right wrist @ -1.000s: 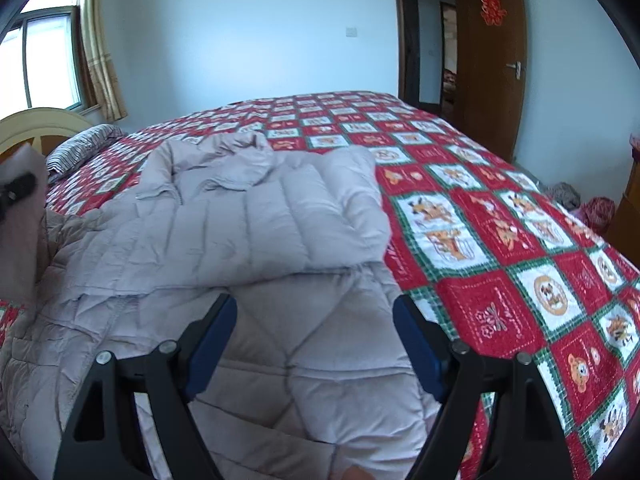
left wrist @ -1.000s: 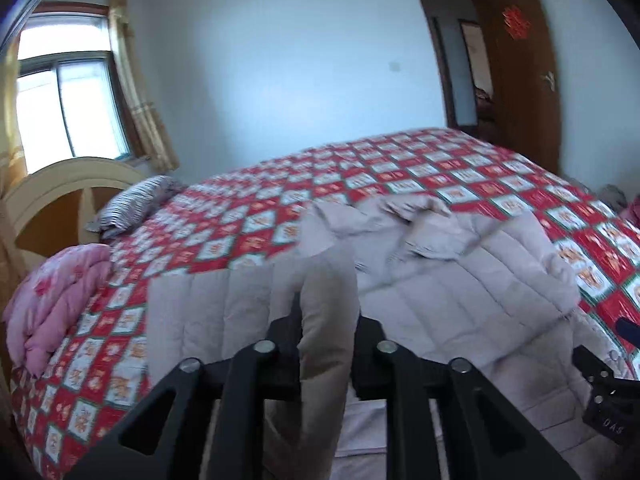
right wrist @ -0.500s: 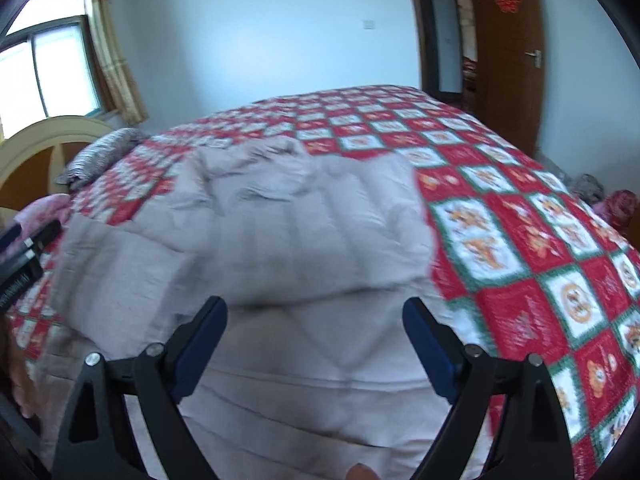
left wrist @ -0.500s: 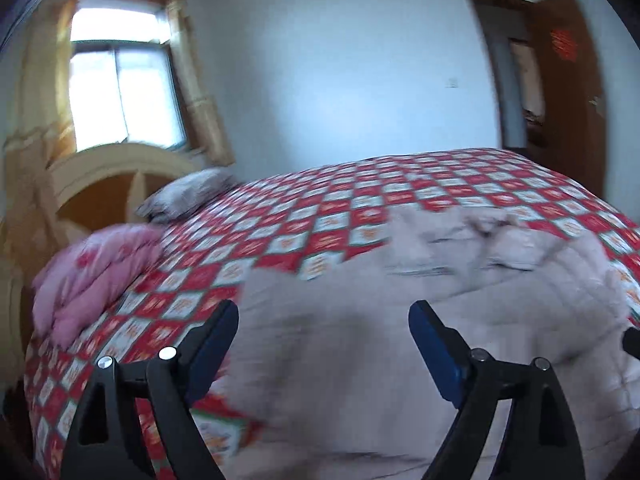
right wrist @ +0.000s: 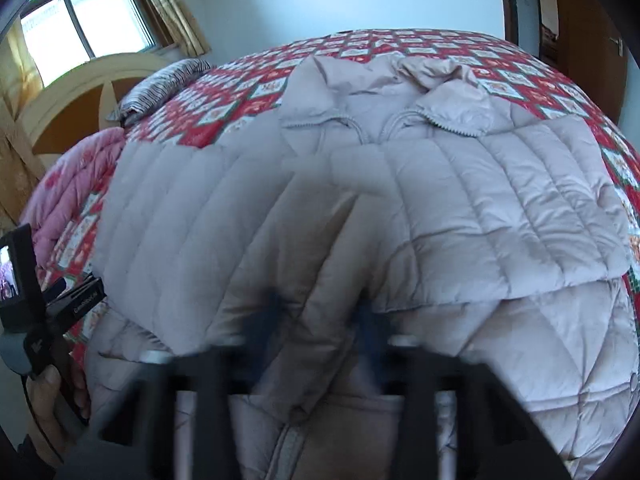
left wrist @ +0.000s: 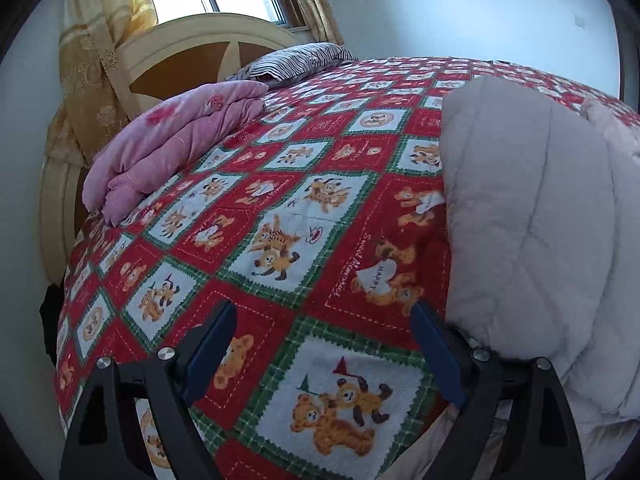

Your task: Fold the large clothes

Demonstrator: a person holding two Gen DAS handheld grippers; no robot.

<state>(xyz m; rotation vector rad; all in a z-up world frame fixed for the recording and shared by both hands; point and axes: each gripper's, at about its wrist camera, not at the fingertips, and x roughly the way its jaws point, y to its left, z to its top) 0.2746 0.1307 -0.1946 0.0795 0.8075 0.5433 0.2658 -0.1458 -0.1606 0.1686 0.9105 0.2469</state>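
A pale quilted down coat (right wrist: 460, 200) lies spread on the bed, collar at the far side and both sides folded in over the front. My right gripper (right wrist: 320, 320) is low over the coat's near middle, blurred, its jaws closing with a raised ridge of the coat pinched between the blue pads. In the left wrist view the coat's left folded edge (left wrist: 532, 220) bulges at the right. My left gripper (left wrist: 324, 320) hangs open over the bare bedspread beside that edge, with nothing between its fingers.
A red patchwork bedspread (left wrist: 280, 208) with bear prints covers the bed. A folded pink quilt (left wrist: 172, 140) and a striped pillow (left wrist: 296, 60) lie by the cream headboard (left wrist: 188, 44). A person's hand (right wrist: 52, 396) grips the left tool's handle. The door (right wrist: 580, 40) is far right.
The left gripper let go of the coat's fabric, opened, and swung left and down over the bedspread. The right gripper moved in over the coat and closed on a fold.
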